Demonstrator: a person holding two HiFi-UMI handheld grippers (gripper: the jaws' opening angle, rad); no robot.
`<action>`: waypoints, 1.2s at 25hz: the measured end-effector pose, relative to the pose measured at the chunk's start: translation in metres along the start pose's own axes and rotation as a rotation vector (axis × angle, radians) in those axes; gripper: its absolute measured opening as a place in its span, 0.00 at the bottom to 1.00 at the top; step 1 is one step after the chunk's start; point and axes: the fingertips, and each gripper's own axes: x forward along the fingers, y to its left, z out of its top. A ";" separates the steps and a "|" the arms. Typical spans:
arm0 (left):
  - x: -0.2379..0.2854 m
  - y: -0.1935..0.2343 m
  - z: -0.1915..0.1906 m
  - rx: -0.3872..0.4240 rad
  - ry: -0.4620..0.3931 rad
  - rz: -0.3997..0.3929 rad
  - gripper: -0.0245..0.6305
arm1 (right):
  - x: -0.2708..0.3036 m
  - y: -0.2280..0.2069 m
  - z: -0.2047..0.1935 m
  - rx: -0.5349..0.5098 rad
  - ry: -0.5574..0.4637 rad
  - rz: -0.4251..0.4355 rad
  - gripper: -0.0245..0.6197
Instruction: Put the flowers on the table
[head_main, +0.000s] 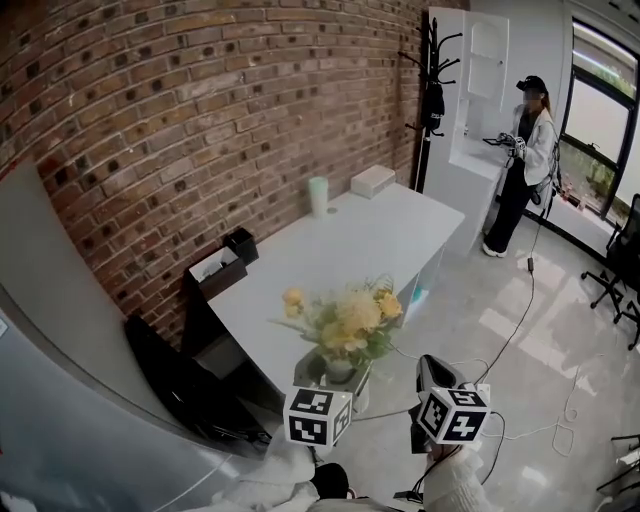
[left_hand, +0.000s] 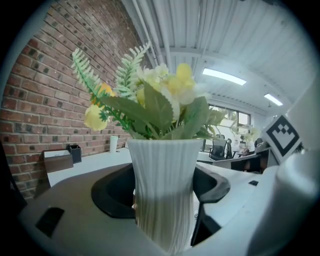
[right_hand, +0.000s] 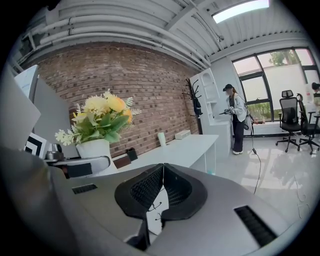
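Observation:
A bunch of yellow and cream flowers (head_main: 350, 320) stands in a ribbed white vase (head_main: 338, 370) at the near end of the long white table (head_main: 370, 240). My left gripper (head_main: 338, 382) is shut on that vase. In the left gripper view the vase (left_hand: 165, 190) fills the gap between the dark jaws, with the flowers (left_hand: 155, 100) above. I cannot tell whether the vase rests on the tabletop. My right gripper (head_main: 432, 375) hovers just right of the vase, beside the table. Its jaws (right_hand: 161, 172) meet with nothing between them. The flowers (right_hand: 102, 117) show at left in the right gripper view.
A pale green cup (head_main: 318, 194) and a white box (head_main: 372, 180) sit at the table's far end by the brick wall. A black pen holder (head_main: 241, 244) and a dark tray (head_main: 215, 270) stand at its left edge. A person (head_main: 522, 160), coat rack (head_main: 432, 90), chair (head_main: 620, 270) and floor cables (head_main: 520, 330) lie beyond.

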 end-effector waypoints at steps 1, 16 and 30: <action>0.006 0.000 0.000 0.000 0.003 0.002 0.54 | 0.004 -0.004 0.000 0.005 0.003 0.000 0.08; 0.132 0.039 0.026 -0.008 -0.002 0.000 0.54 | 0.110 -0.066 0.042 0.016 0.020 -0.028 0.08; 0.224 0.165 0.083 -0.028 -0.070 0.159 0.54 | 0.283 -0.026 0.126 -0.099 0.002 0.131 0.08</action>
